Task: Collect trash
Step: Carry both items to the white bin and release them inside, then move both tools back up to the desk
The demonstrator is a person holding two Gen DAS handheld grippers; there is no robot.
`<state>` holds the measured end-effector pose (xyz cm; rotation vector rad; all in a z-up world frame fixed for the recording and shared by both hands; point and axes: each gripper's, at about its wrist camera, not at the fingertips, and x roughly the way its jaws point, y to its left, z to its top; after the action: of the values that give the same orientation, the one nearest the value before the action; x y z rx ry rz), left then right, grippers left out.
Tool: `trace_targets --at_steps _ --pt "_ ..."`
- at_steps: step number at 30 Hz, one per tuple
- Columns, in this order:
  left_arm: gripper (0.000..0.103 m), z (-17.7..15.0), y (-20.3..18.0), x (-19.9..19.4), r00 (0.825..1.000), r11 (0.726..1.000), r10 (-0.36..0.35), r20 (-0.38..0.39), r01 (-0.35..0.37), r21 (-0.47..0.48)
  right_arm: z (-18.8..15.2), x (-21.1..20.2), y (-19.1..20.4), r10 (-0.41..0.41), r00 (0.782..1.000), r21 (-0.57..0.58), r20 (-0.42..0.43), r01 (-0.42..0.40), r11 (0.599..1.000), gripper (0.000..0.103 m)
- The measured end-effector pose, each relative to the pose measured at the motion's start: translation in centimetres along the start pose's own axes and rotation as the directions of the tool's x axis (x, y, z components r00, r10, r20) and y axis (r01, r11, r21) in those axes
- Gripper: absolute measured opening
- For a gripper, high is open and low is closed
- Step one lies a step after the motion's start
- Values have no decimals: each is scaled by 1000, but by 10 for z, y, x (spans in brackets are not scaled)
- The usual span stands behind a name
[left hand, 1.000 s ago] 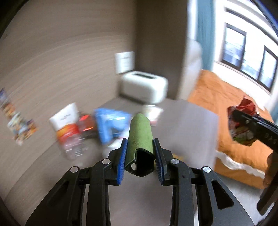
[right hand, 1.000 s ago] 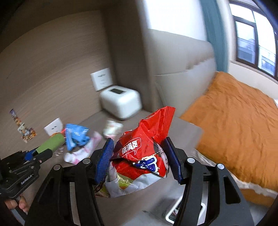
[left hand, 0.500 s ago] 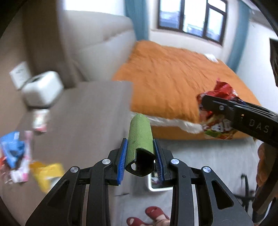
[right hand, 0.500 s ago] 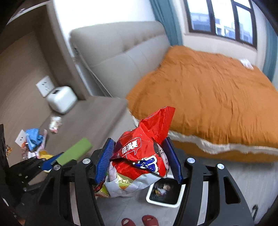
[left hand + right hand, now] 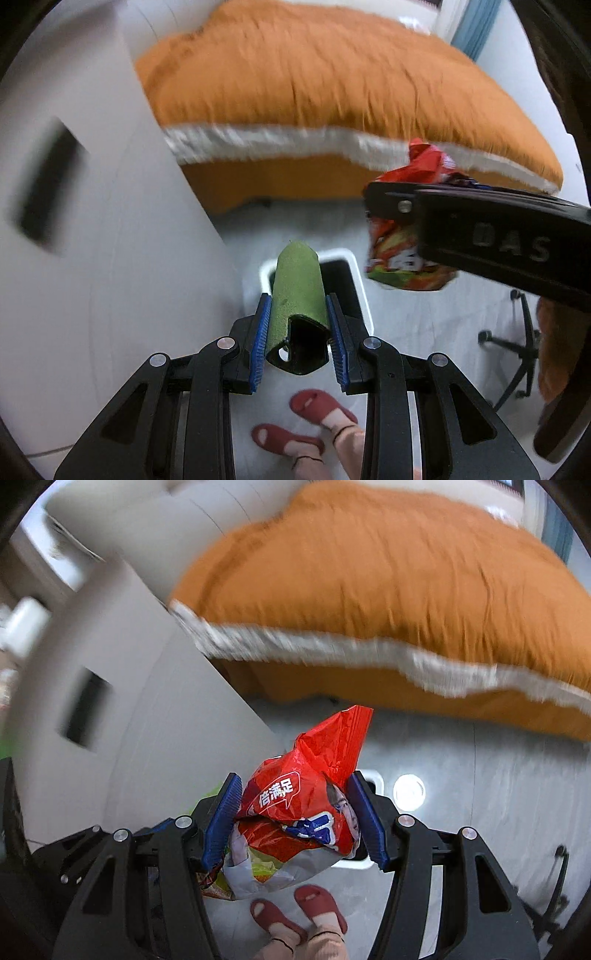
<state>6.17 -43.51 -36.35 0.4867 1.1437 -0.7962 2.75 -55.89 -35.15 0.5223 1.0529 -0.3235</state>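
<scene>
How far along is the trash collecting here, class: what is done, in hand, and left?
Done: both pieces are picked up and carried to the white bin on the floor. In hand: the left gripper clamps a green tube above the bin; the right gripper clamps a red snack bag. Left: release both into the bin.

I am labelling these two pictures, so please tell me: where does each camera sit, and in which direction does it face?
Left wrist: on the left gripper, facing down at the white bin; shows a clamped green tube, the right gripper, red slippers.
Right wrist: on the right gripper, facing down; shows a clamped red snack bag and slippers.
Shared: orange bed, bin, slippers.
</scene>
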Motion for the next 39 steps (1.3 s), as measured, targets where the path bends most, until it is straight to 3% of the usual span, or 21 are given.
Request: trace_targets --at_steps 5,11,12,13,14,18,26,32,39 --pt "29 -23 -9 93 995 997 -70 -73 69 -14 -27 82 -18 -14 997 7 -74 15 1000 61" --pt "30 -39 0 170 990 994 -96 -108 89 -60 -57 157 -37 -38 991 -9 -128 38 999 62" --pt "43 -41 2 181 988 993 -101 -114 94 -65 -61 166 -40 -44 989 -17 -140 43 999 71" --pt "64 -42 3 187 988 994 -95 -121 87 -67 -66 177 -43 -51 987 -25 -155 48 999 83" --pt "97 -44 4 196 988 995 -80 -131 71 -70 -71 185 -46 -54 985 -32 -166 49 998 98" --pt "98 -55 8 216 989 997 -31 -147 20 -73 -81 200 -56 -92 977 -54 -191 83 995 98" --pt "98 -54 9 198 986 997 1 -166 -13 -75 -80 176 -52 -105 974 -74 -201 91 993 98" --pt "98 -45 7 149 989 996 3 -146 -16 -90 -72 142 -48 -98 979 -80 -178 85 993 98" --pt "98 -24 -7 59 998 996 11 -54 -15 -90 -52 59 -30 -84 991 -83 -102 75 994 98"
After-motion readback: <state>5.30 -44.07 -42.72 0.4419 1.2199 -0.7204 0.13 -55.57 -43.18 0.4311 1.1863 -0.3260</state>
